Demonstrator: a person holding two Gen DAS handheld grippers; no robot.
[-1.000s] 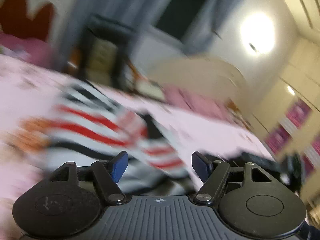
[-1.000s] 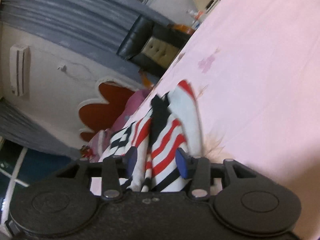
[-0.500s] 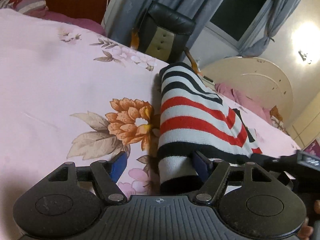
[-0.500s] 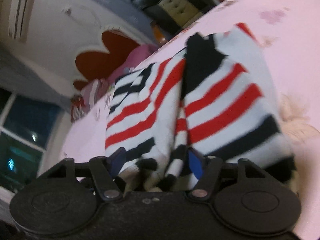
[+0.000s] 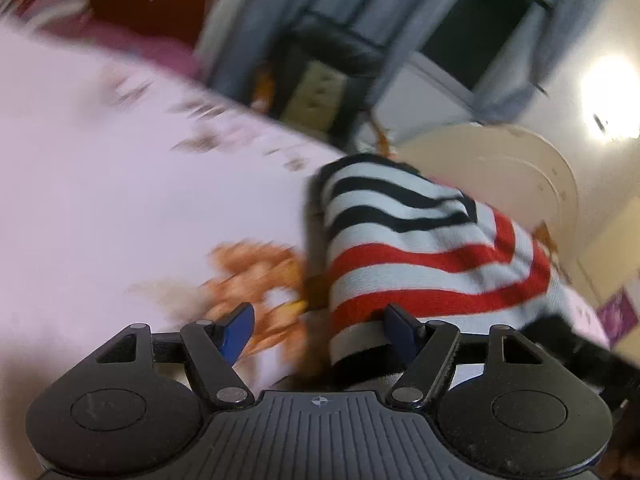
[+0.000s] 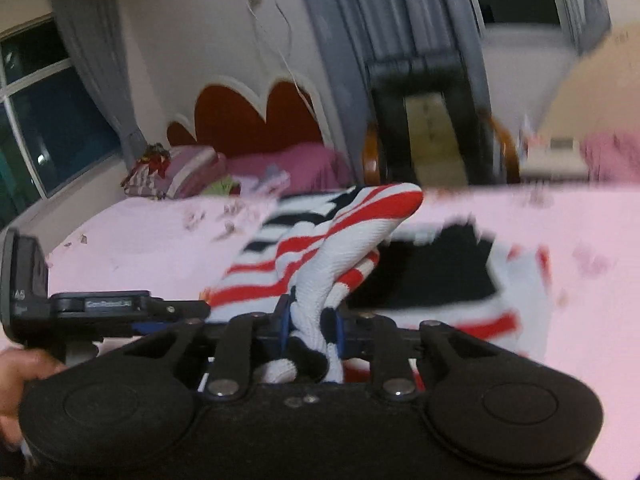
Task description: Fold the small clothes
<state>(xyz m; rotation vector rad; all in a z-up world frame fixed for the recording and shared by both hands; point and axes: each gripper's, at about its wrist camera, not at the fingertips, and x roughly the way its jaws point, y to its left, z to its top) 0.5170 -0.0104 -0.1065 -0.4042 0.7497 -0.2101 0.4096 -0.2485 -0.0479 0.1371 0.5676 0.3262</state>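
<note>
The striped garment (image 6: 320,248), knit in red, white and black bands, lies on the pink floral bedsheet (image 5: 120,200), with 1 bunched fold of it lifted off the bed. That fold now sits pinched between the fingers of the right gripper (image 6: 309,322); the jaws have just been closing, and where half a second ago they stood apart around loose cloth, the blue pads now press a narrow wad of white knit. The right view has also rolled from steeply tilted to nearly level, so the bed edge now runs straight across.

The left gripper (image 5: 320,326) is spread wide, as it was a second ago. The garment's near edge lies against the inside of its right finger (image 5: 402,328), while the left finger (image 5: 238,330) stands clear over the orange flower print, so nothing is clamped there. From the right view that gripper shows at the left edge, held in the person's hand (image 6: 18,384).

With 1 edge secured, the fold step looks under way: the right side can carry its fold across, though a second grip on the left would probably be needed to keep the cloth flat.

Beyond the bed stand a dark armchair (image 6: 424,120) and grey curtains (image 6: 372,20).
</note>
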